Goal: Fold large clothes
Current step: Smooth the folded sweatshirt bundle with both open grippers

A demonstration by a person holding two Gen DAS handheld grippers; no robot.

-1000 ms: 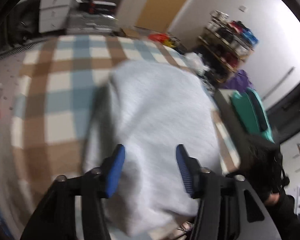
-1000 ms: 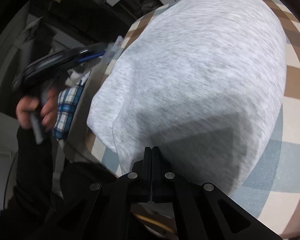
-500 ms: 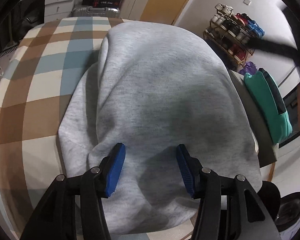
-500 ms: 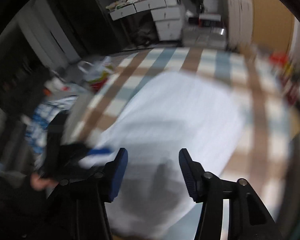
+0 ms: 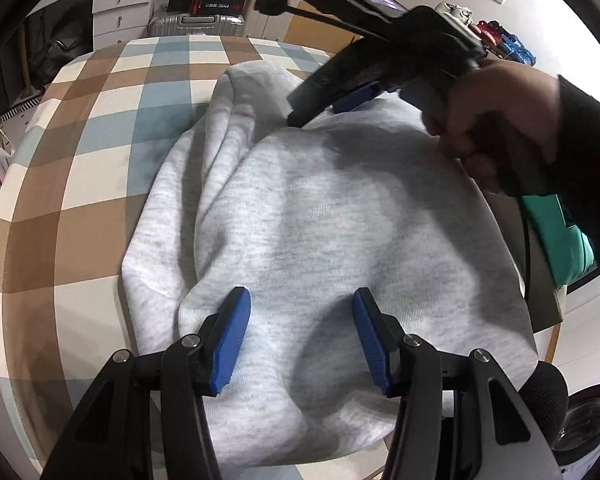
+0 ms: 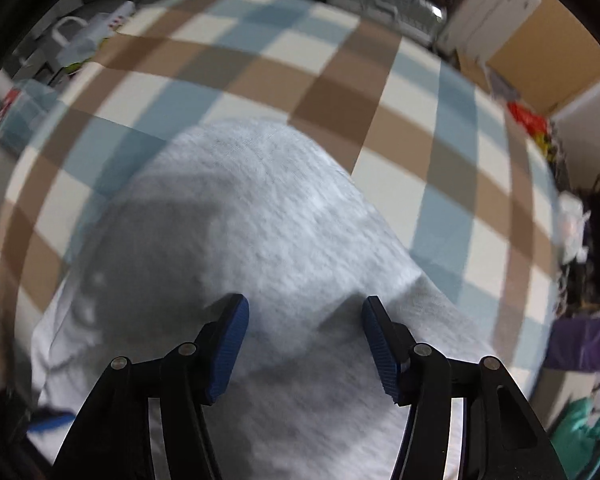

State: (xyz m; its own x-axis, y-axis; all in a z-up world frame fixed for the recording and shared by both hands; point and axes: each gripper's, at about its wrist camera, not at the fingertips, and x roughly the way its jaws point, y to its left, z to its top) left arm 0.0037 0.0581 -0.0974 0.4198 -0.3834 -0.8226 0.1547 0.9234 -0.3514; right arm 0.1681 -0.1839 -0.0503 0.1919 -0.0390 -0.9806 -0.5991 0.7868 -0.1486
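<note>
A folded grey sweatshirt [image 5: 324, 240] lay on a surface spread with a brown, blue and cream checked cover [image 5: 80, 184], its doubled layers bunched into ridges along the left side in the left wrist view. The left gripper [image 5: 300, 340] hovered over the near edge of the garment with its blue pads [image 5: 230, 340] standing apart and nothing pinched between them. Farther across the cloth, a hand [image 5: 496, 120] in a dark sleeve gripped the handle of the right gripper [image 6: 304, 344], which pointed steeply down at the grey fabric; its jaws had just been opening, and in its own blurred view they stood apart above the sweatshirt with no cloth caught between them. White drawers [image 5: 120, 4] and a silver suitcase [image 5: 196, 24] stood beyond the far end of the cover, and a teal item [image 5: 560, 236] lay off its right side.
</note>
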